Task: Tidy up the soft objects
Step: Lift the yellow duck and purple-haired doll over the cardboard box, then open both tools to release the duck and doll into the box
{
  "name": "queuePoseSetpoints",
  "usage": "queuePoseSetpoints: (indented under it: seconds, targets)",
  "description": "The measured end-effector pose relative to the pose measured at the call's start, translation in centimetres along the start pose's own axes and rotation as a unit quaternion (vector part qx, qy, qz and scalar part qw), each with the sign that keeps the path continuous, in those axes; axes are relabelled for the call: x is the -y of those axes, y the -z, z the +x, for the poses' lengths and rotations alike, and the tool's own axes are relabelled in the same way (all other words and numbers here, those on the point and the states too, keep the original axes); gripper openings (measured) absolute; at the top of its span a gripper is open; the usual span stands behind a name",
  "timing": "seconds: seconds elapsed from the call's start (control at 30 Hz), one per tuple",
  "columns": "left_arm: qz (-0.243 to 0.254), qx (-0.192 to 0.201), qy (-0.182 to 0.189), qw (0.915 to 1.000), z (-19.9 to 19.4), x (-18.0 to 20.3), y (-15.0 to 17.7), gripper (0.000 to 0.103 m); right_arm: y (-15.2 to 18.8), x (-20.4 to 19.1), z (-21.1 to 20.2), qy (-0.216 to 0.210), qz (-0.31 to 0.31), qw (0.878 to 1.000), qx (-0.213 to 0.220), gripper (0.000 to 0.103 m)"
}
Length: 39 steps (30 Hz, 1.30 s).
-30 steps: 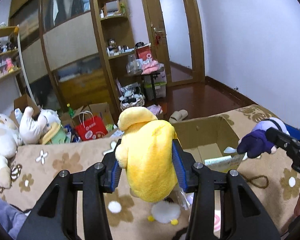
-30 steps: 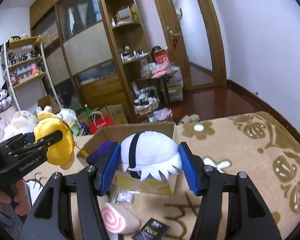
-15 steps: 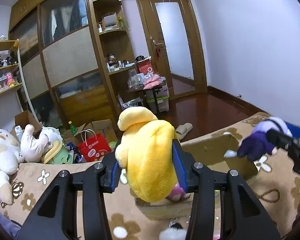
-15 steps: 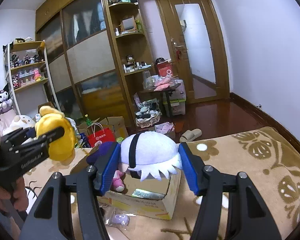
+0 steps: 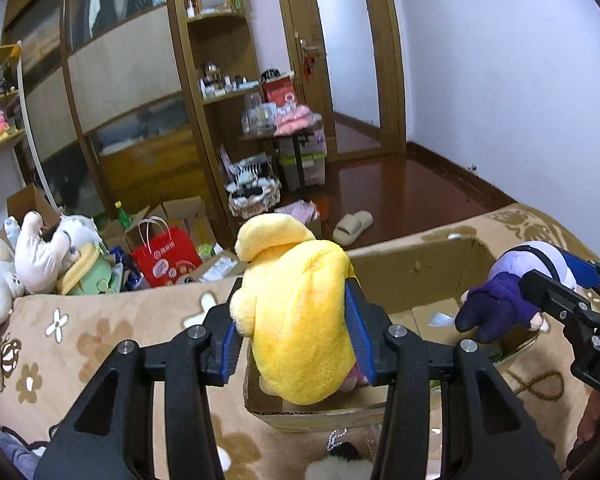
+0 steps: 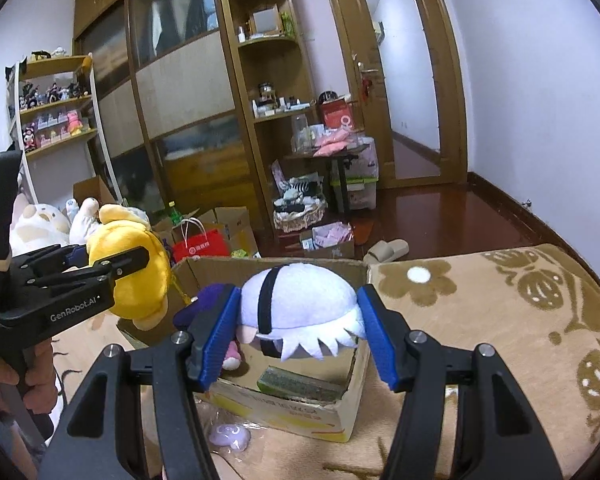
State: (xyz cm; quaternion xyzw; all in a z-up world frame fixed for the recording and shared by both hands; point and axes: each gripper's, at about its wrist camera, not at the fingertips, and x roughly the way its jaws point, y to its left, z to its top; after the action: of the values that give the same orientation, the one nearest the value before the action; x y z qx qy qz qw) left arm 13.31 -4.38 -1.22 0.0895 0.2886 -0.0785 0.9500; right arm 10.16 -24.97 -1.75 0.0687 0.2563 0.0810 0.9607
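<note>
My left gripper (image 5: pixel 296 336) is shut on a yellow plush toy (image 5: pixel 300 312) and holds it above the near-left corner of an open cardboard box (image 5: pixel 404 276). My right gripper (image 6: pixel 296 336) is shut on a white-haired plush doll with a purple body (image 6: pixel 300 312) and holds it over the same box (image 6: pixel 284 412). The doll and the right gripper also show at the right of the left wrist view (image 5: pixel 512 300). The yellow toy shows in the right wrist view (image 6: pixel 136 276). A small pink toy (image 6: pixel 232 356) lies inside the box.
The box stands on a brown flowered blanket (image 6: pixel 500 320). A small purple wrapped item (image 6: pixel 230 436) lies in front of the box. White plush animals (image 5: pixel 28 256), a red paper bag (image 5: pixel 164 256) and more boxes sit beyond the bed's far edge.
Both grippers have lifted, then come down over the box with their toys. The box now lies directly under both toys. Both grips are unchanged.
</note>
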Motion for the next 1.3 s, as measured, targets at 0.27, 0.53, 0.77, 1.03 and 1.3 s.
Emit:
queuePoseSetpoints:
  seconds: [0.27, 0.53, 0.77, 1.03, 1.3]
  targets:
    - [-0.002, -0.049, 0.015, 0.9987, 2.6, 0.1, 1.2, 0.046, 1.1, 0.0, 1.7, 0.001, -0.009, 1.000, -0.028, 0.064]
    - [0.002, -0.055, 0.009, 0.9984, 2.7, 0.4, 1.6, 0.055, 1.5, -0.2, 2.1, 0.004, -0.010, 0.999, -0.043, 0.065]
    - [0.014, -0.057, -0.009, 0.9982, 2.2, 0.3, 2.2, 0.073, 1.6, -0.1, 1.8, 0.004, 0.002, 0.999, -0.047, 0.072]
    - [0.015, -0.069, -0.022, 0.9973, 1.3, -0.1, 2.5, 0.087, 1.5, 0.5, 0.7, 0.009, 0.024, 0.999, -0.041, 0.089]
    - [0.004, -0.078, -0.033, 0.9964, -0.2, -0.7, 2.7, 0.095, 1.6, 0.4, -0.7, 0.011, 0.025, 0.999, -0.044, 0.092]
